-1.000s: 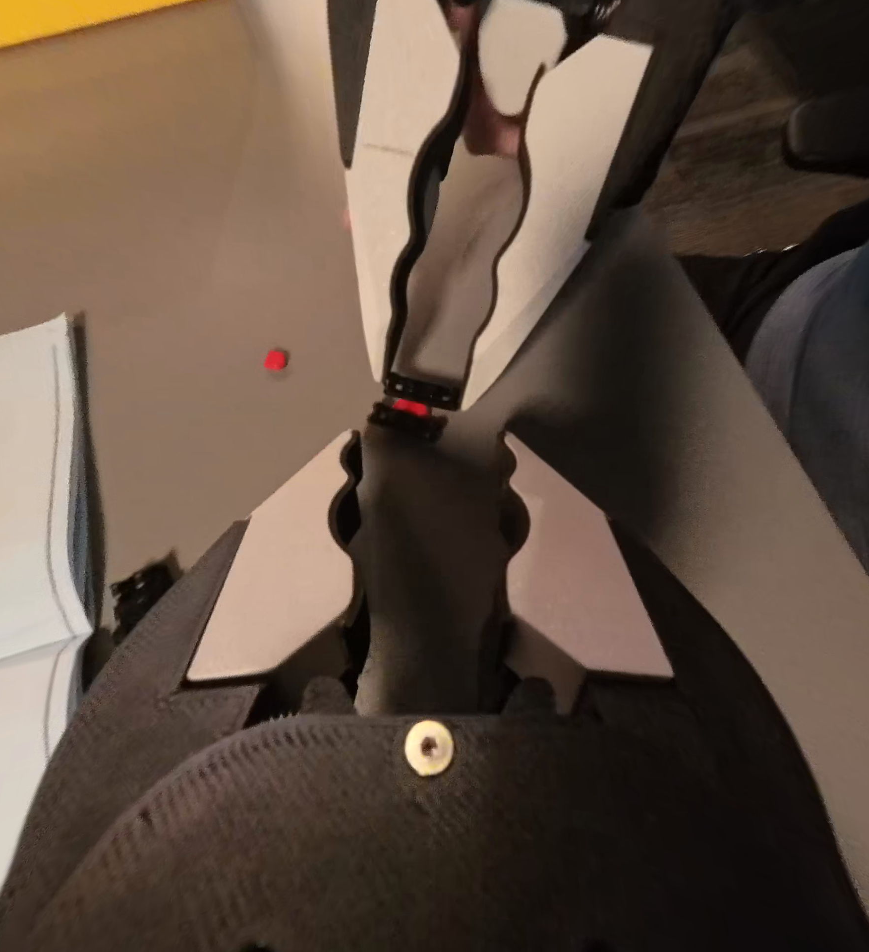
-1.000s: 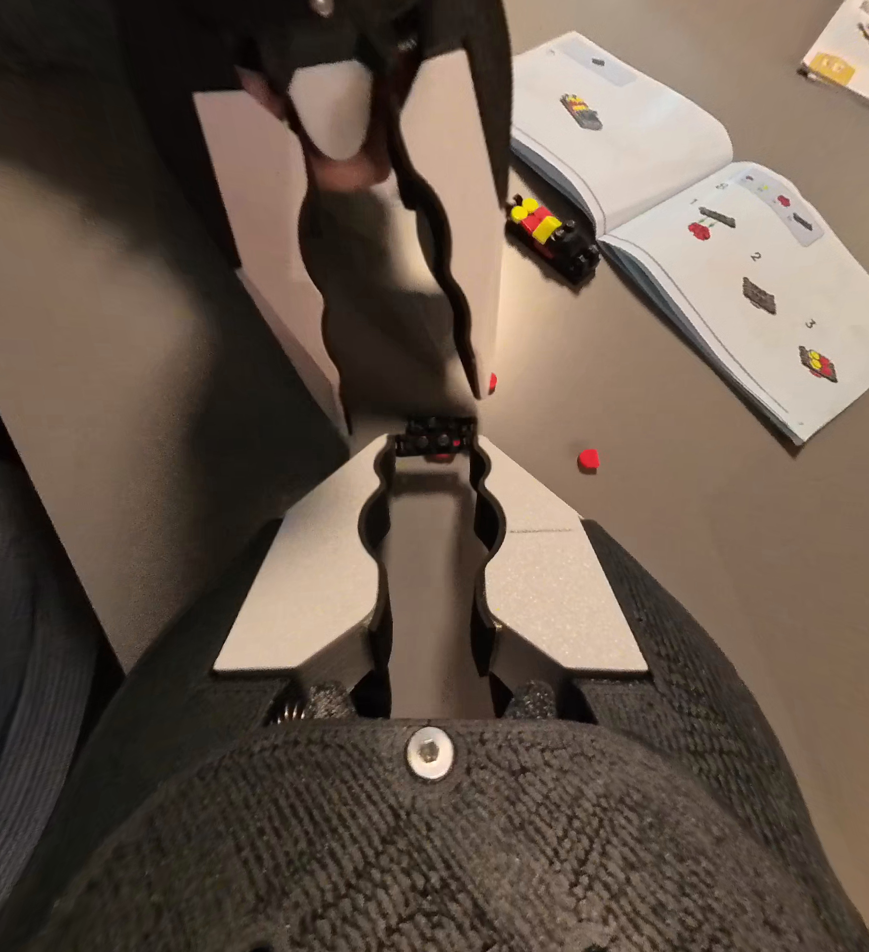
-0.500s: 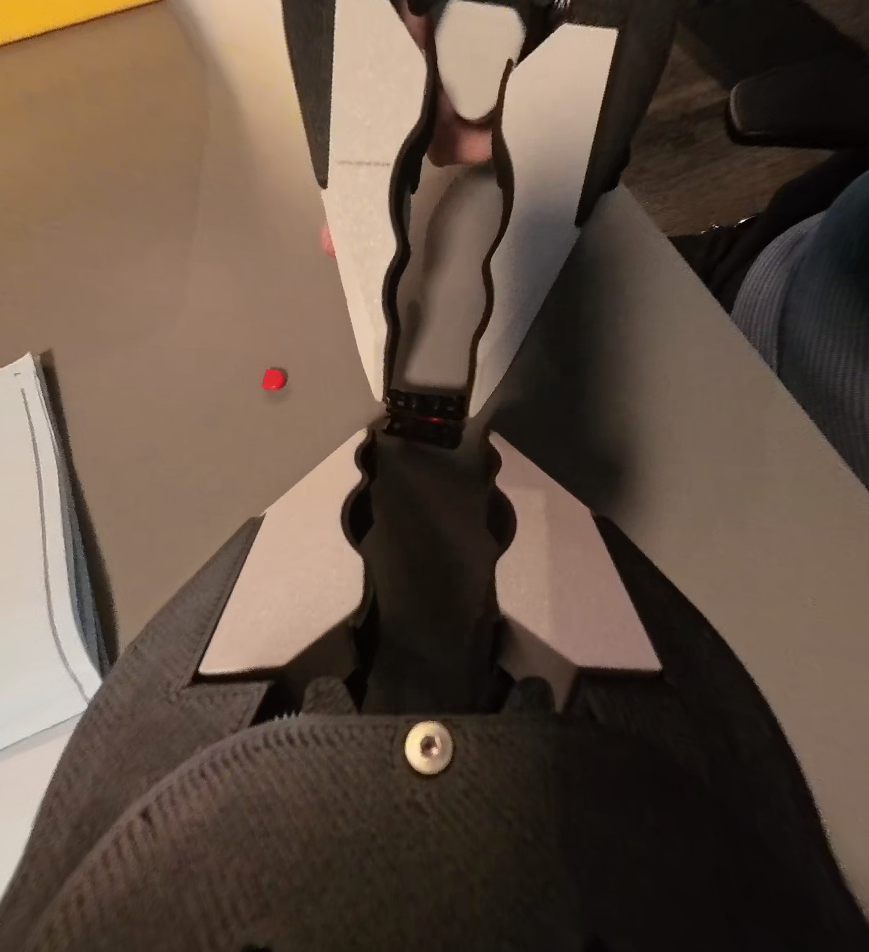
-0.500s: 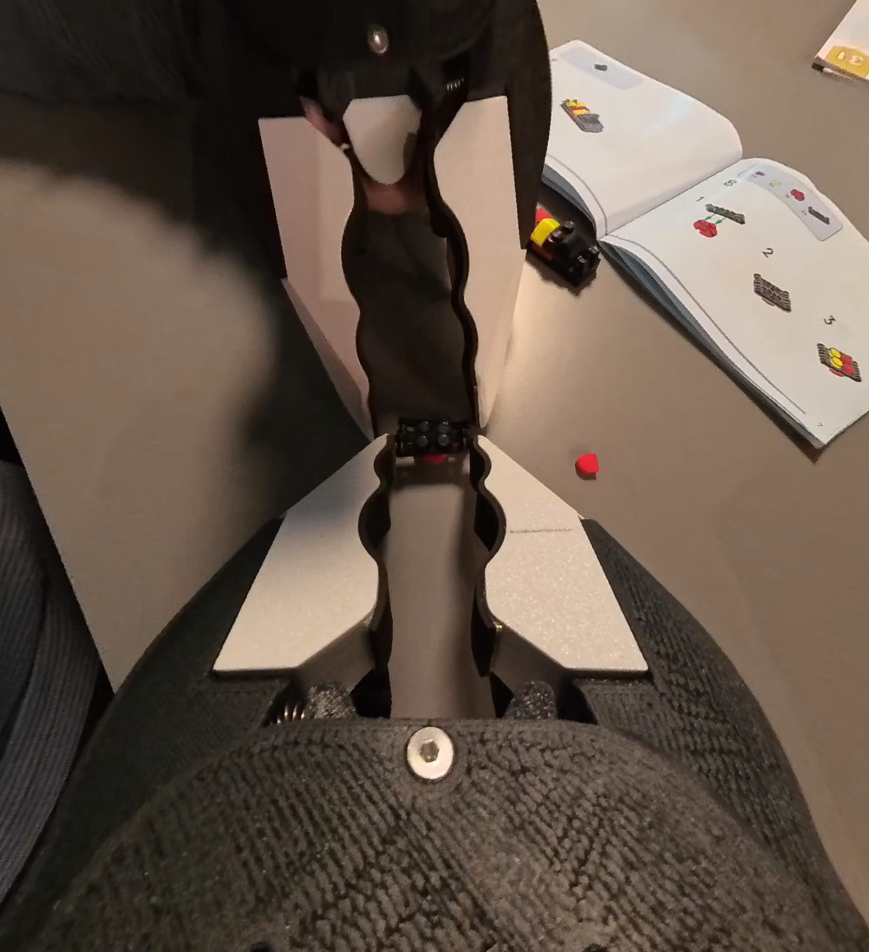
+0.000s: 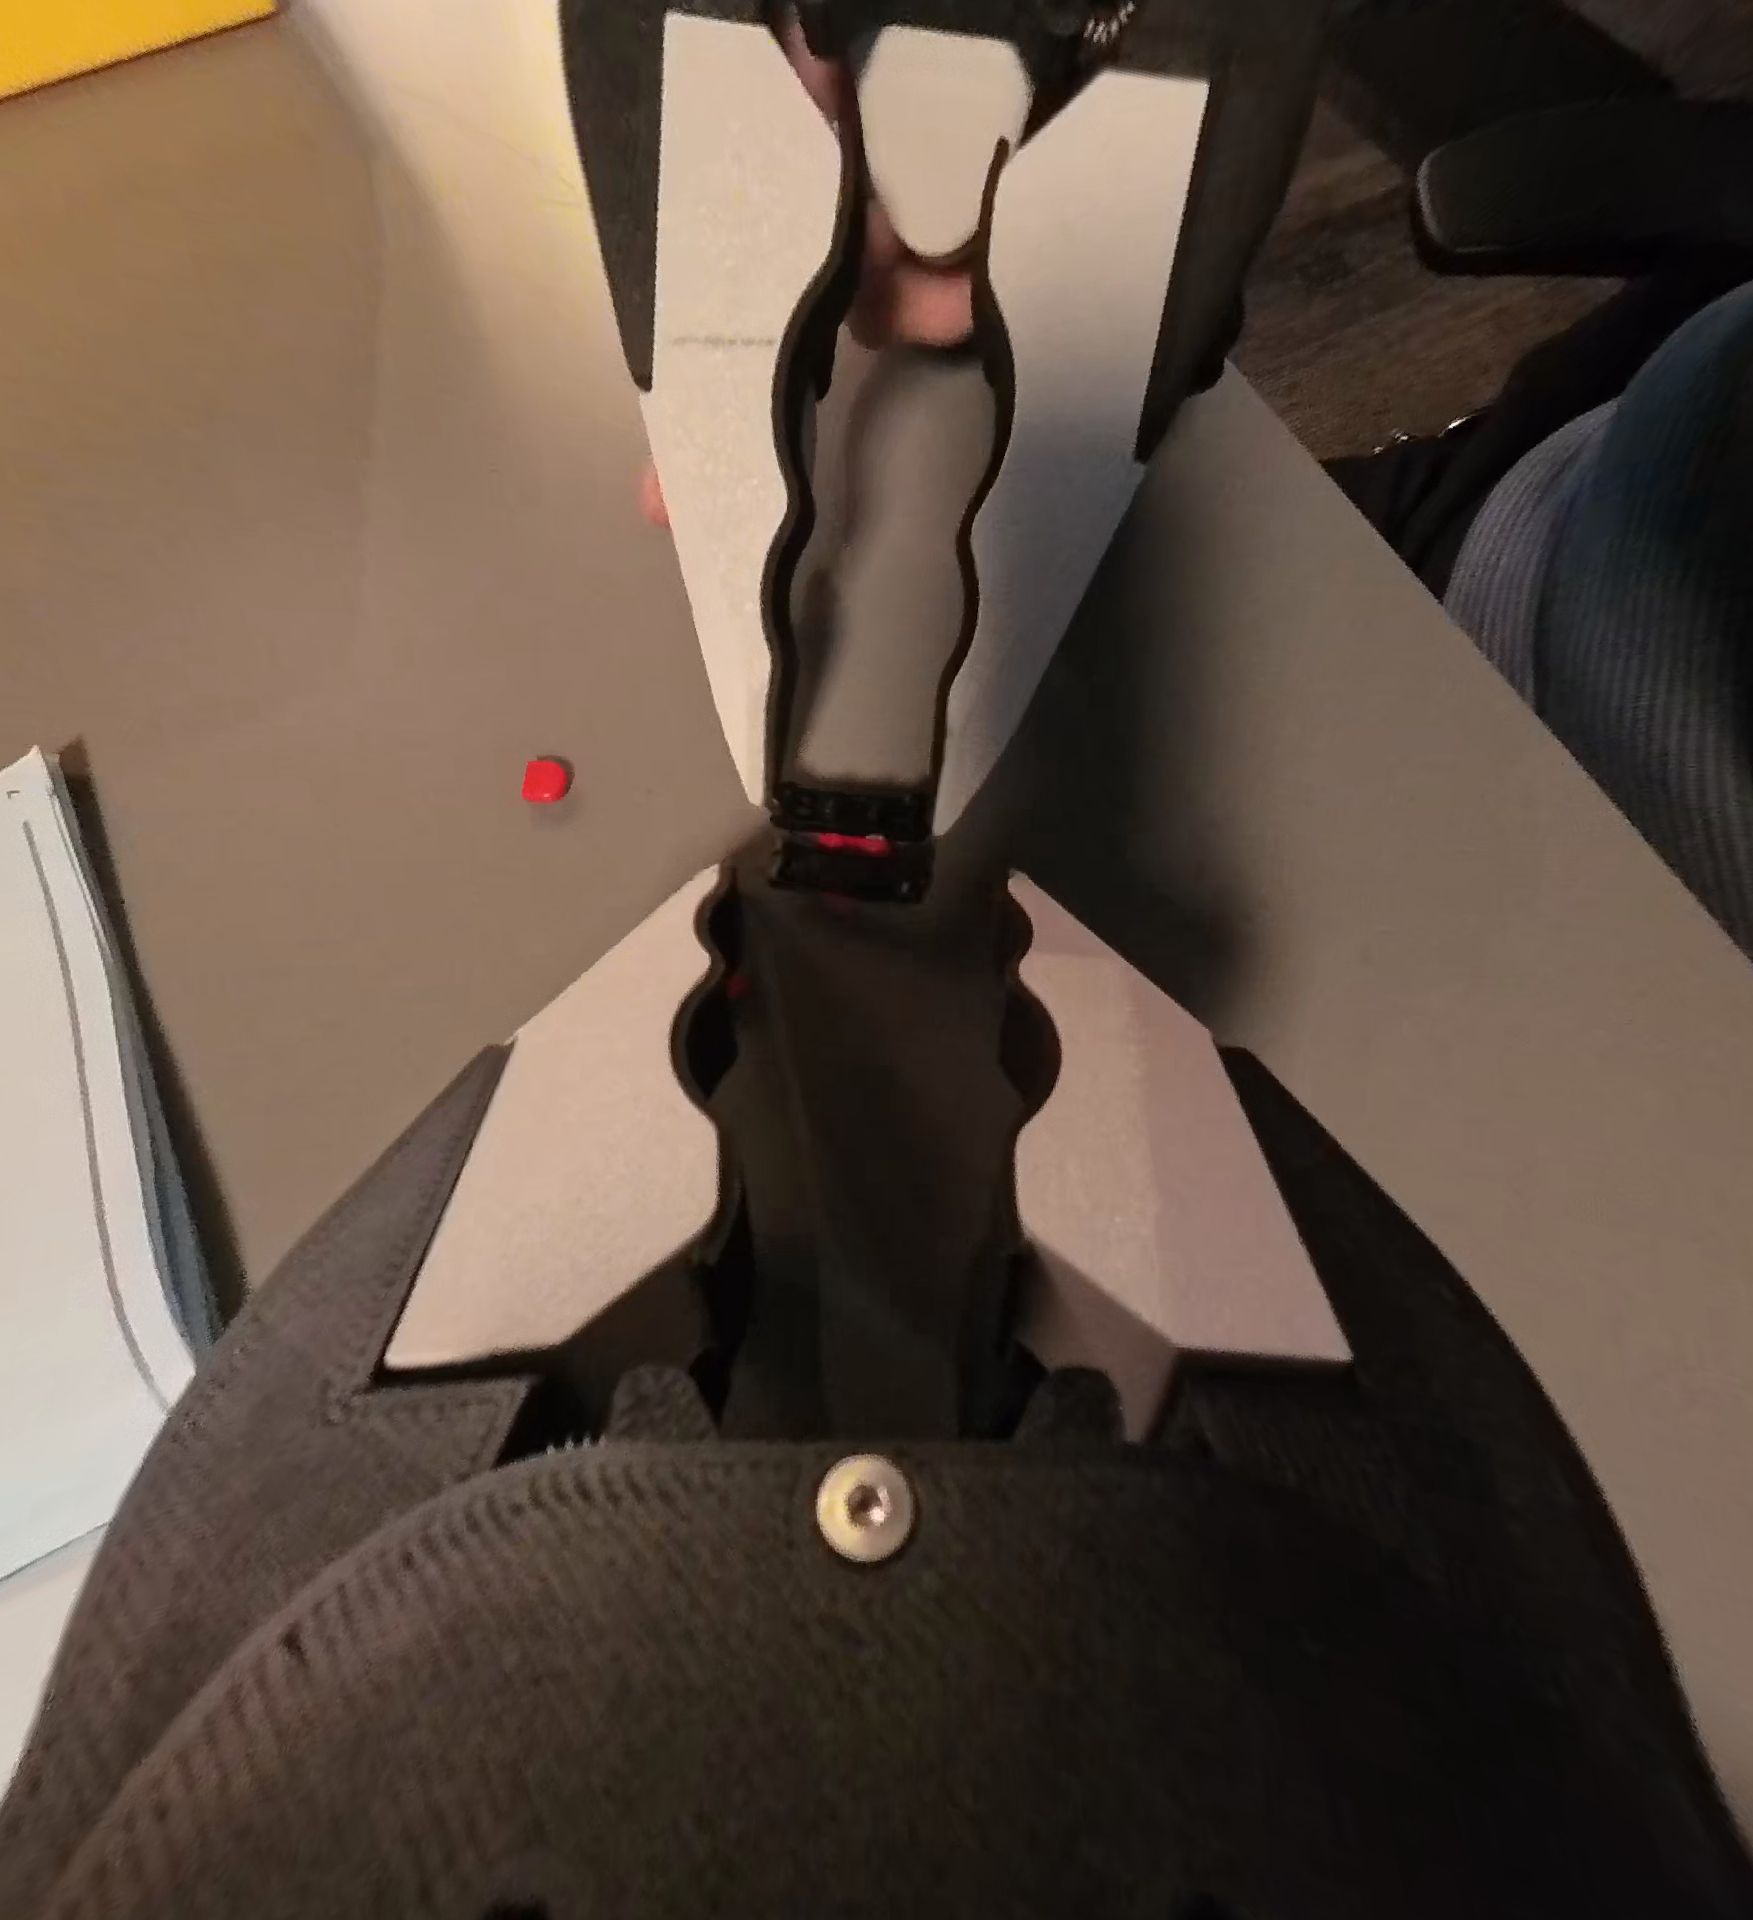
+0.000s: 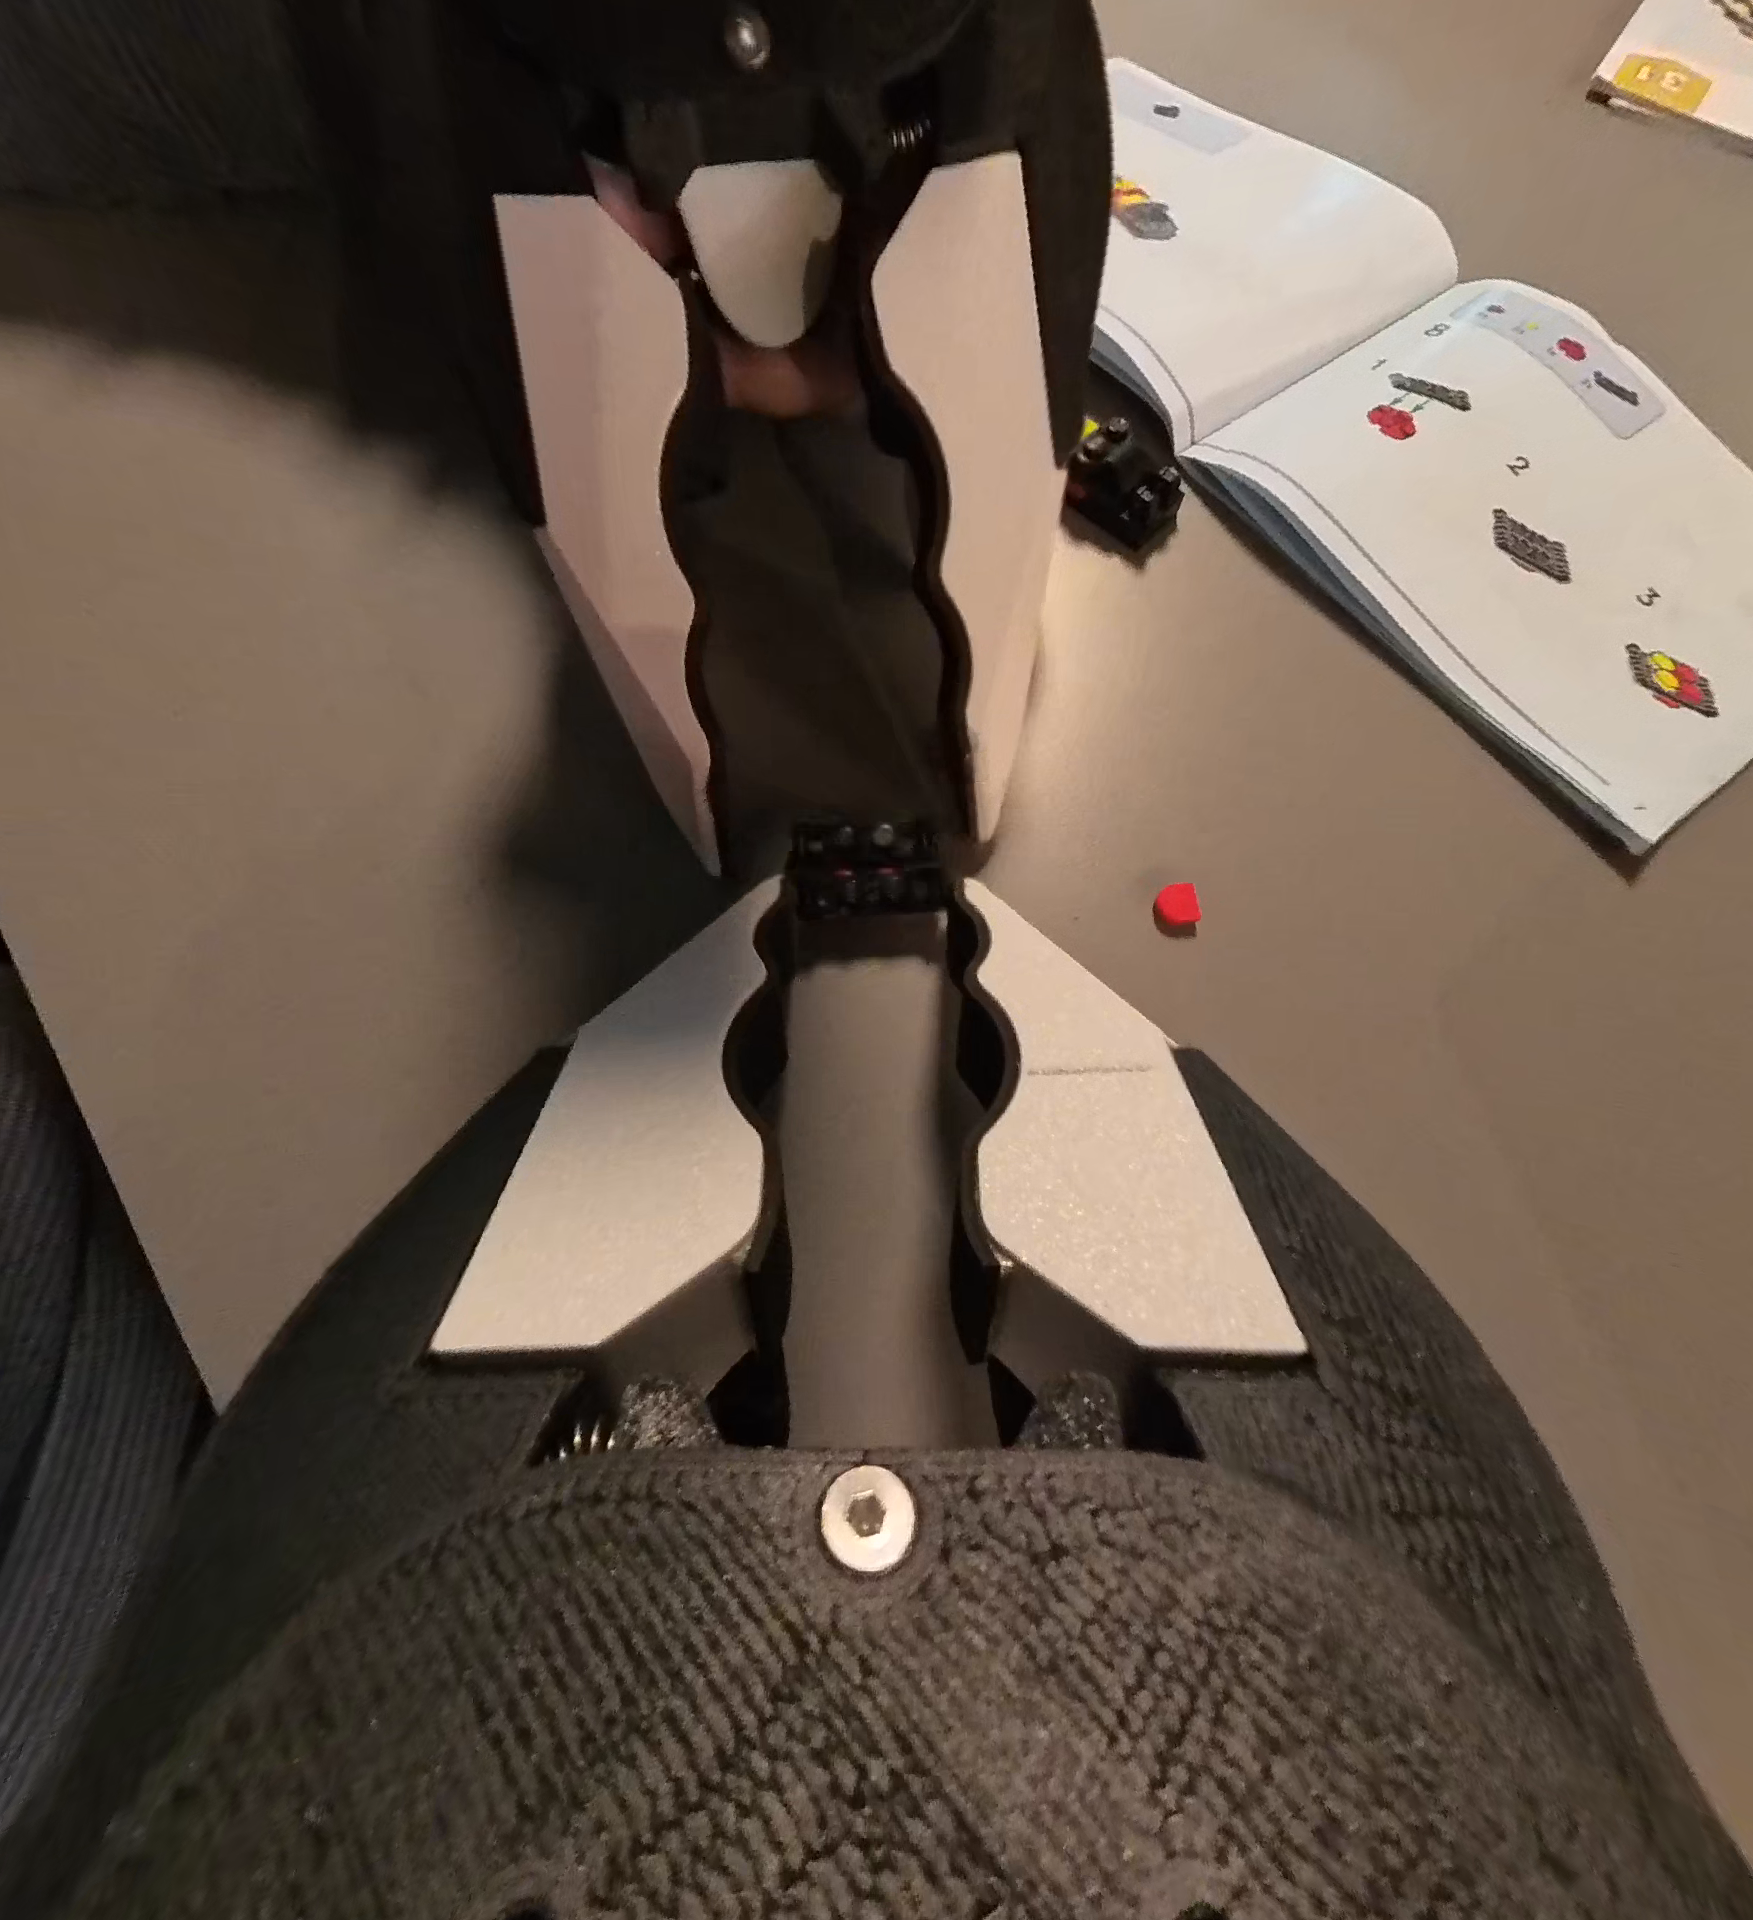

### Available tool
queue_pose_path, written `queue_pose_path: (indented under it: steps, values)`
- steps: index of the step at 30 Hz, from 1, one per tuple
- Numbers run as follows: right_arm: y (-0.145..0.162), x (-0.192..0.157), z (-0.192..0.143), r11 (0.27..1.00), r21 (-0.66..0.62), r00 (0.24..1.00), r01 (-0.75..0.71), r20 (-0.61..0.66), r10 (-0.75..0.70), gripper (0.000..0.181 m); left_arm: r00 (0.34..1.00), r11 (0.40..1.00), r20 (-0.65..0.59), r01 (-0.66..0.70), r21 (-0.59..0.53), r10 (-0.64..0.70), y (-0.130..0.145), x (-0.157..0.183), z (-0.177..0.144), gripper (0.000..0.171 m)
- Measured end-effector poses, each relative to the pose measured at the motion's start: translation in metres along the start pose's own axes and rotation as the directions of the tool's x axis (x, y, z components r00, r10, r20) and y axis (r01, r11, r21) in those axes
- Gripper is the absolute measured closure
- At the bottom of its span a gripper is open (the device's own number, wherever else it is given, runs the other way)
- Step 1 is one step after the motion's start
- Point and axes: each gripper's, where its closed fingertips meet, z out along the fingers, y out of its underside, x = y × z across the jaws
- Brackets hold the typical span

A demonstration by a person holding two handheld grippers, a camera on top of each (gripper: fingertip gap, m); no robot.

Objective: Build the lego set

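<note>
My right gripper (image 6: 872, 909) is shut on a small black lego assembly (image 6: 872, 891) with a red piece showing in its middle. It holds the assembly above the table, near the table's edge. My left gripper (image 5: 867, 894) faces it tip to tip. Its fingers are spread wider than the assembly (image 5: 851, 873), with a gap on each side. The right gripper (image 5: 851, 800) also shows in the left wrist view, and the left gripper (image 6: 846, 831) in the right wrist view. A loose red piece (image 6: 1176, 906) lies on the table; it also shows in the left wrist view (image 5: 544, 779).
An open instruction booklet (image 6: 1474, 499) lies at the right, with a small black and yellow build (image 6: 1126, 488) beside it. A second booklet (image 6: 1724, 83) lies farther back. The grey table (image 5: 228, 520) ends close by, and a person's leg (image 5: 1630, 623) is beyond the edge.
The two grippers have come into line, tip to tip and closer together. The right gripper has kept its hold on the black assembly. The left gripper's fingers stay apart.
</note>
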Motion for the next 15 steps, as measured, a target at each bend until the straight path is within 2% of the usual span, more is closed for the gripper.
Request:
queue_pose_path:
  steps: [3, 6, 15]
  values:
    - [-0.0018, 0.0003, -0.0008, 1.000, 0.012, 1.000, -0.004, -0.009, 0.005, 0.155, 0.999, 1.000, 0.028, -0.017, 0.005, 0.017, -0.0008, -0.0044, -0.0004, 0.121]
    - [-0.0037, -0.0028, -0.0007, 0.999, 0.022, 1.000, -0.026, 0.017, 0.025, 0.155, 1.000, 1.000, 0.003, -0.021, 0.007, 0.021, -0.0011, -0.0021, -0.0005, 0.122]
    - [-0.0041, -0.0027, 0.0014, 0.999, 0.016, 0.999, 0.030, 0.030, -0.031, 0.154, 1.000, 1.000, 0.002, -0.002, -0.003, 0.002, 0.0015, 0.0003, -0.0016, 0.121]
